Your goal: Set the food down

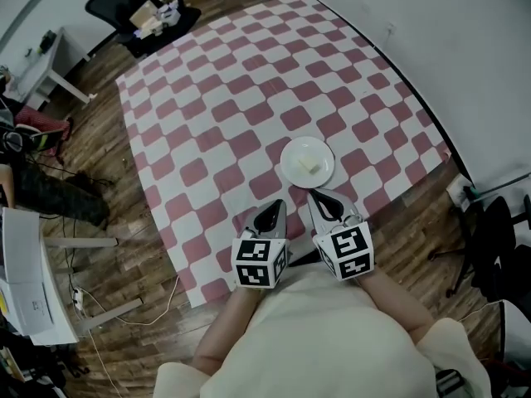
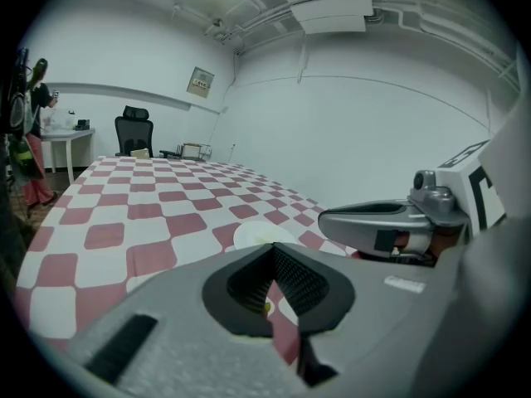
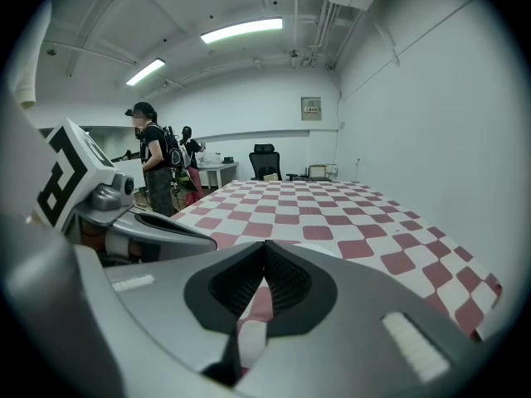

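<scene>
- Looking down in the head view, the food [image 1: 309,164], a small pale block, is lying near the middle of the white plate [image 1: 292,152] on the checked tablecloth [image 1: 207,98], clear of both tools.
- The left gripper [image 1: 277,207] and the right gripper [image 1: 318,196] are hovering side by side at the plate's 6 o'clock edge, each pressed together and carrying nothing.
- From the right gripper the food is sitting at about 12 o'clock, just past its tip. From the left gripper it is sitting at about 1 o'clock, a little farther off, so the right hand is looking the nearer one.
- The block is showing too small for its long axis to be read.
- In the left gripper view, the left gripper [image 2: 272,259] is showing its ridged pads meeting with nothing pinched. The plate [image 2: 253,232] is peeking over them at 12 o'clock, and the right gripper [image 2: 373,220] is reaching in at 3 o'clock.
- In the right gripper view, the right gripper [image 3: 265,259] is likewise closing on nothing. The left gripper [image 3: 166,230] is showing at 9 o'clock, and the plate is hiding behind the jaws.
- Judging by this, the food is already resting in place, so the coming move is probably calling only for a clean retreat toward 6 o'clock.
</scene>
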A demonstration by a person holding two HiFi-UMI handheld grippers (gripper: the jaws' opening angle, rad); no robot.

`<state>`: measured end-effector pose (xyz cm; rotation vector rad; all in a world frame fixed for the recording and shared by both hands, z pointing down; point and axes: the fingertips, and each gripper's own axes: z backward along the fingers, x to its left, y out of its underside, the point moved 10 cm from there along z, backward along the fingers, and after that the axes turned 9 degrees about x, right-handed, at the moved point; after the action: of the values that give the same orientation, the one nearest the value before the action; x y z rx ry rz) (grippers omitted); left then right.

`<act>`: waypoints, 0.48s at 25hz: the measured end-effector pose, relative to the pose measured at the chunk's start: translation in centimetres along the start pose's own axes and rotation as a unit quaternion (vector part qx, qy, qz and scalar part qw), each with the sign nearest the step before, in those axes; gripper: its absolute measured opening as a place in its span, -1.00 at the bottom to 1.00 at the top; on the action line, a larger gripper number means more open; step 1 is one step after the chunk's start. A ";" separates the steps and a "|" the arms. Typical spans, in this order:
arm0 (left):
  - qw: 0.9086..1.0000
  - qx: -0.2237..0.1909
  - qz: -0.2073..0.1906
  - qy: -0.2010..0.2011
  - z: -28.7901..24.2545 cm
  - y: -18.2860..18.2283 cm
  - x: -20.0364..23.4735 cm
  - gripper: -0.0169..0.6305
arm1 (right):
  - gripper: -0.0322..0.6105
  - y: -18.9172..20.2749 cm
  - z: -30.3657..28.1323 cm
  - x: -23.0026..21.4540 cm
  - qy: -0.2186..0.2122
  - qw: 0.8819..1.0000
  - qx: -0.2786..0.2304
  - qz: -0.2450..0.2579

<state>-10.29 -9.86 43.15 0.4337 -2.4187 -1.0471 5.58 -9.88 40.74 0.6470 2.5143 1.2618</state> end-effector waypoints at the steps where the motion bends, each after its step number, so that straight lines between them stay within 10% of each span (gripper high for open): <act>1: 1.000 -0.001 -0.001 0.000 0.0 0.0 0.0 -0.93 | -0.88 -0.1 0.0 0.0 0.000 1.000 -0.002 0.002; 12: 1.000 -0.002 -0.003 0.006 -0.6 -0.5 0.2 -0.93 | -0.88 -0.4 -0.5 -0.2 0.005 1.000 -0.004 0.009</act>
<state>-10.13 -10.66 43.15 0.4461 -2.4051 -1.0487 5.40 -10.52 40.71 0.6640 2.5156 1.2821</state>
